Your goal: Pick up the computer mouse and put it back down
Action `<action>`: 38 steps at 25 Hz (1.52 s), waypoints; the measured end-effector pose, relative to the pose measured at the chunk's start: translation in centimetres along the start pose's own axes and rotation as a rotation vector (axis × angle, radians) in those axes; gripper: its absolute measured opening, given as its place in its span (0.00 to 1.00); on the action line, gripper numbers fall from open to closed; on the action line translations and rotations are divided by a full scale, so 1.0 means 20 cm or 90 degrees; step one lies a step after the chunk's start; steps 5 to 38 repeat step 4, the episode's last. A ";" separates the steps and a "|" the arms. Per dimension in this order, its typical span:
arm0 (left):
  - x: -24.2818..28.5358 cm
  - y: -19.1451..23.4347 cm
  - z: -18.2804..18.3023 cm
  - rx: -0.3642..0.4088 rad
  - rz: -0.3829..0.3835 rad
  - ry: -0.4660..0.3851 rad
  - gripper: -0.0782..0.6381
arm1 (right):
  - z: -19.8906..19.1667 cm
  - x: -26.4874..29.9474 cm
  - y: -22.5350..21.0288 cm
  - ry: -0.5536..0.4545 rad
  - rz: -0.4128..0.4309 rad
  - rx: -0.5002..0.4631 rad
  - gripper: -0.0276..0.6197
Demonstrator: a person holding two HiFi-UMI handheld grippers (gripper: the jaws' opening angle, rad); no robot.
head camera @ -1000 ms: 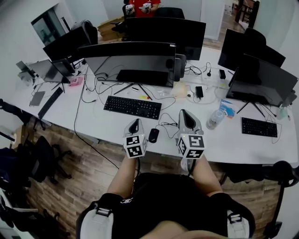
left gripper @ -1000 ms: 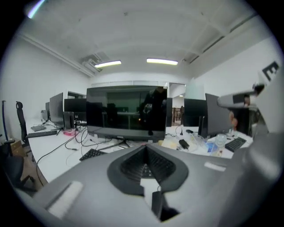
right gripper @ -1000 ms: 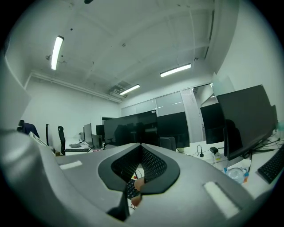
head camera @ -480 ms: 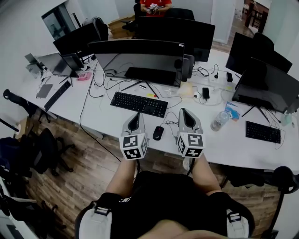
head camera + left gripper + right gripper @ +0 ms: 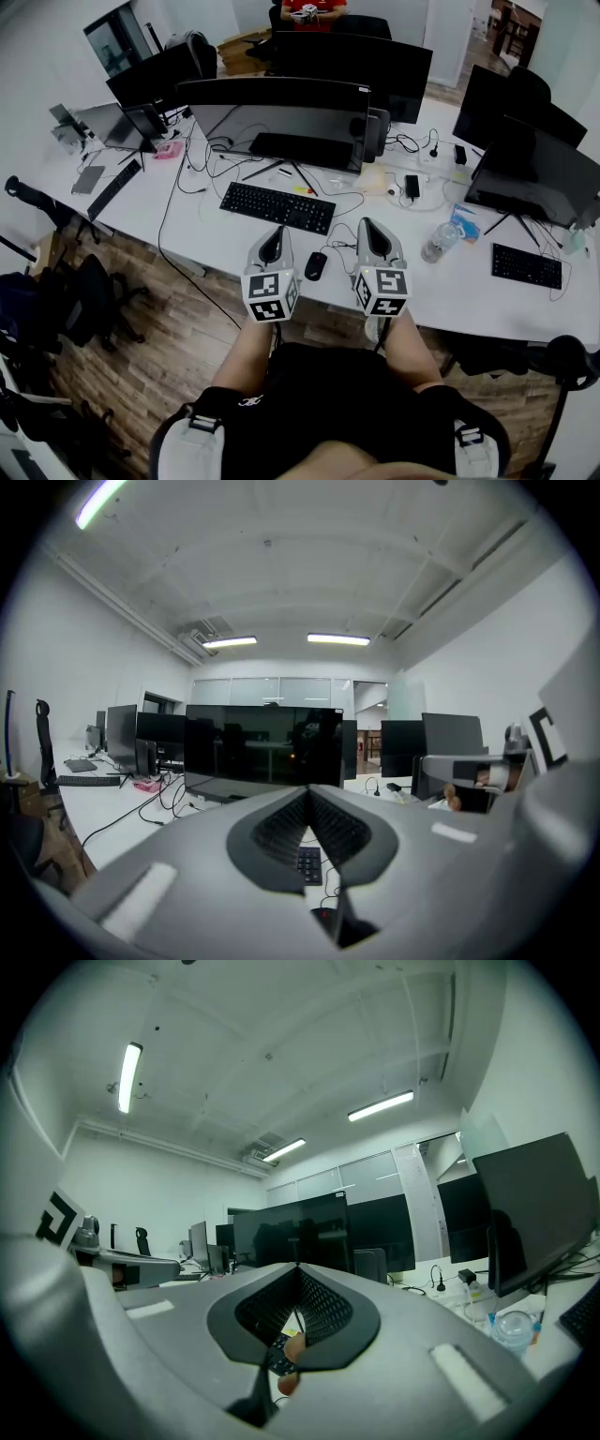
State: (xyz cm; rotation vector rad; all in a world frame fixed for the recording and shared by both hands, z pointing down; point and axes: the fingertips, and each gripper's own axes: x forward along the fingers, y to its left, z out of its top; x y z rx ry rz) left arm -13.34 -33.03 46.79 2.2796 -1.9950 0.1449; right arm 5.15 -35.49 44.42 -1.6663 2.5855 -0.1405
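Across most of the head view, a long white desk (image 5: 469, 291) is seen, set over wood-plank flooring (image 5: 178, 347). Several dark monitors are stood on it. The widest monitor (image 5: 272, 117) is placed nearest the middle, with its screen off. Loose cables are scattered over the desk surface behind and beside it.

A black keyboard (image 5: 277, 207) is laid just in front of that monitor, slightly angled. A second, smaller keyboard (image 5: 526, 265) is noted well apart at the right end, below another monitor.

Left gripper (image 5: 273, 236): held above the near desk edge, pointed forward toward the right end of the black keyboard. Its jaws are seen pressed together at the tips in the left gripper view (image 5: 307, 791), clenched with nothing grasped between them.

Right gripper (image 5: 367, 228): held alongside the left one at about the same height, apart from it. Its jaws are likewise seen brought together in the right gripper view (image 5: 298, 1266), with nothing gripped.

A clear water bottle (image 5: 436, 242) is stood upright on the desk, to the right of the right gripper.

Computer mouse (image 5: 316, 266): black, resting on the desk between the two grippers, near the front edge and just in front of the black keyboard's right end. It is touched by neither gripper.
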 end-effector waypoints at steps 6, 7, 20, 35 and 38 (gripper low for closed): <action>0.00 -0.01 0.00 0.000 -0.003 -0.001 0.18 | -0.01 0.00 0.00 0.002 0.001 0.001 0.04; 0.00 -0.01 0.00 0.000 -0.003 -0.001 0.18 | -0.01 0.00 0.00 0.002 0.001 0.001 0.04; 0.00 -0.01 0.00 0.000 -0.003 -0.001 0.18 | -0.01 0.00 0.00 0.002 0.001 0.001 0.04; 0.00 -0.01 0.00 0.000 -0.003 -0.001 0.18 | -0.01 0.00 0.00 0.002 0.001 0.001 0.04; 0.00 -0.01 0.00 0.000 -0.003 -0.001 0.18 | -0.01 0.00 0.00 0.002 0.001 0.001 0.04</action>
